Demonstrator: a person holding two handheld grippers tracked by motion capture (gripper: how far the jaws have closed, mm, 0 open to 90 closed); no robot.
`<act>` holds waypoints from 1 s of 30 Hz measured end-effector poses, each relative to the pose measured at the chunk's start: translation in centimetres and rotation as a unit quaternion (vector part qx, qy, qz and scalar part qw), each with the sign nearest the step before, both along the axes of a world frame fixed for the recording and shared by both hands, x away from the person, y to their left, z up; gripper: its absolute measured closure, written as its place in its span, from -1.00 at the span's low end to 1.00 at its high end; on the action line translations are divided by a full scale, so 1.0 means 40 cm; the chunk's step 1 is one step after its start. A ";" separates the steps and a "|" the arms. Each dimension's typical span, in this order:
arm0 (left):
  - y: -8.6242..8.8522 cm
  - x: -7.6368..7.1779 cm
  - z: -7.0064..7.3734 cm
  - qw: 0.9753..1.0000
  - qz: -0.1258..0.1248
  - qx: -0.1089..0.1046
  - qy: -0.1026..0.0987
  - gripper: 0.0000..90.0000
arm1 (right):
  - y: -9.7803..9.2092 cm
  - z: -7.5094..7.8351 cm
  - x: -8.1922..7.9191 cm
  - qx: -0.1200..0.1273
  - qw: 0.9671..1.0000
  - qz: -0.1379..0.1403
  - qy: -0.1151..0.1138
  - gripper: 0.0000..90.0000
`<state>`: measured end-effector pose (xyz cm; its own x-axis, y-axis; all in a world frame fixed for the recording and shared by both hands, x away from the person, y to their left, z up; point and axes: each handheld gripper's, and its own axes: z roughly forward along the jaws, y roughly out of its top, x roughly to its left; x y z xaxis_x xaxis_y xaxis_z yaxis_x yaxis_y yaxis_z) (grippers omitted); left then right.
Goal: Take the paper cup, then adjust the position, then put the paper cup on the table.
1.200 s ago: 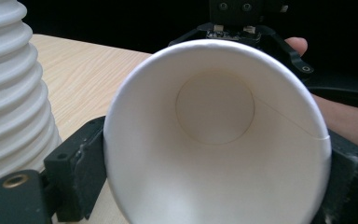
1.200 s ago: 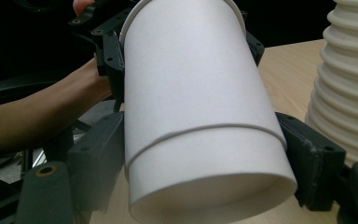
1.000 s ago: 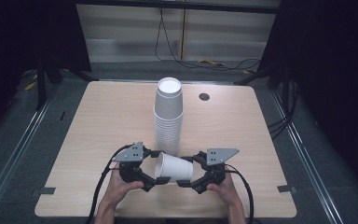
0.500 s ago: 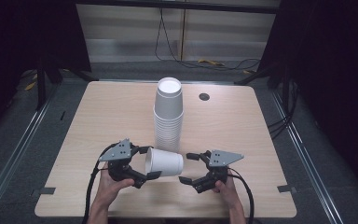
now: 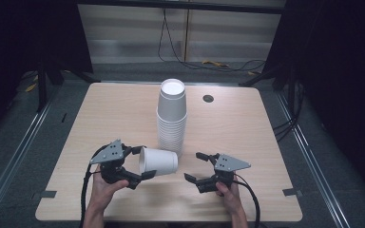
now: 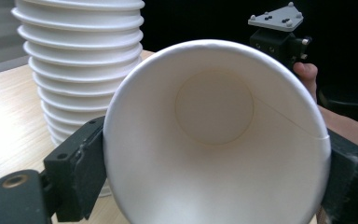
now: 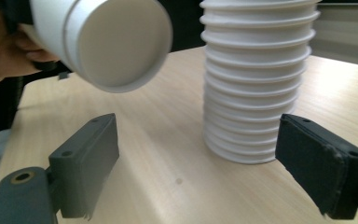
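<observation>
A tall stack of upturned white paper cups (image 5: 172, 118) stands at the middle of the wooden table (image 5: 266, 142). My left gripper (image 5: 141, 162) is shut on a single white cup (image 5: 158, 161), held on its side just off the table, in front of the stack. In the left gripper view, the cup's (image 6: 214, 135) open mouth faces the camera between the jaws, the stack (image 6: 79, 70) behind it at left. My right gripper (image 5: 194, 166) is open and empty, a short way right of the cup's base (image 7: 116, 42). The stack (image 7: 256, 79) rises ahead between its jaws.
A small dark round grommet (image 5: 208, 99) sits in the table behind and right of the stack. Dark stands and cables (image 5: 209, 64) lie on the floor beyond the far edge. Bare wood lies to either side of the stack.
The right gripper has come away from the single cup and drawn back to the right. The left gripper has carried the cup slightly left, then steadied.
</observation>
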<state>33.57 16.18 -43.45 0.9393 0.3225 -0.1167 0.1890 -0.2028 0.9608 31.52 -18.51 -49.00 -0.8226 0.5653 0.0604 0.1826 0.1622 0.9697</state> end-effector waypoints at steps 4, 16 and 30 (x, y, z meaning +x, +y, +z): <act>0.019 -0.002 0.004 1.000 0.025 0.006 -0.002 -0.74 | 0.009 -0.011 0.000 -0.007 0.999 -0.037 -0.014 -0.70; 0.084 0.010 0.029 0.998 0.068 0.017 0.007 -0.74 | -0.006 -0.025 -0.012 0.000 0.987 -0.143 -0.074 -0.69; 0.127 0.067 0.060 0.991 0.116 0.055 0.024 -0.75 | -0.015 -0.033 -0.011 0.016 0.980 -0.185 -0.072 -0.71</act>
